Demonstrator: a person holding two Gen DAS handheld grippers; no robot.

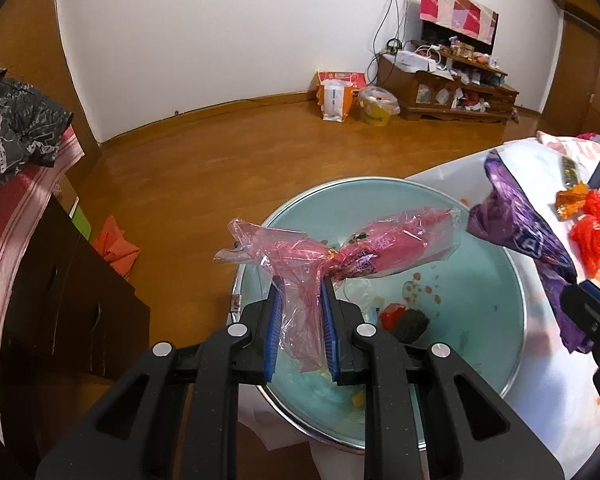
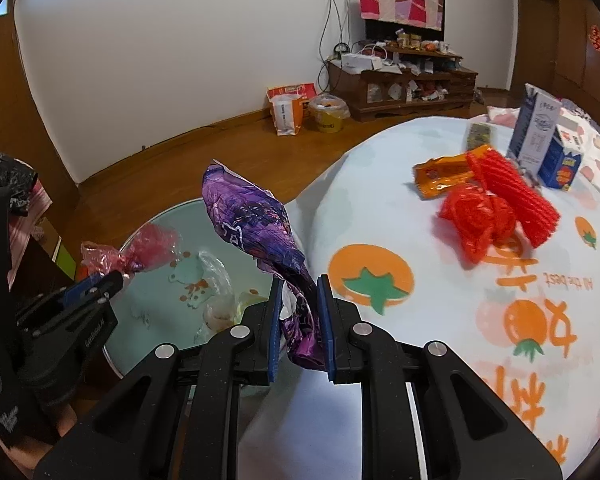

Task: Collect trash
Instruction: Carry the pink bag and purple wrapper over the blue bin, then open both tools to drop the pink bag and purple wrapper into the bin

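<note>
Left gripper clamps pink wrapper above basin; right gripper clamps purple wrapper over the basin edge beside the table. Risk: light film clinging to pads or drifting outside the rim on release.

Your left gripper clamps the pink wrapper above the basin; purple wrapper hangs to its right.

White wall, glossy wooden floor, cluttered low wooden cabinet
</note>
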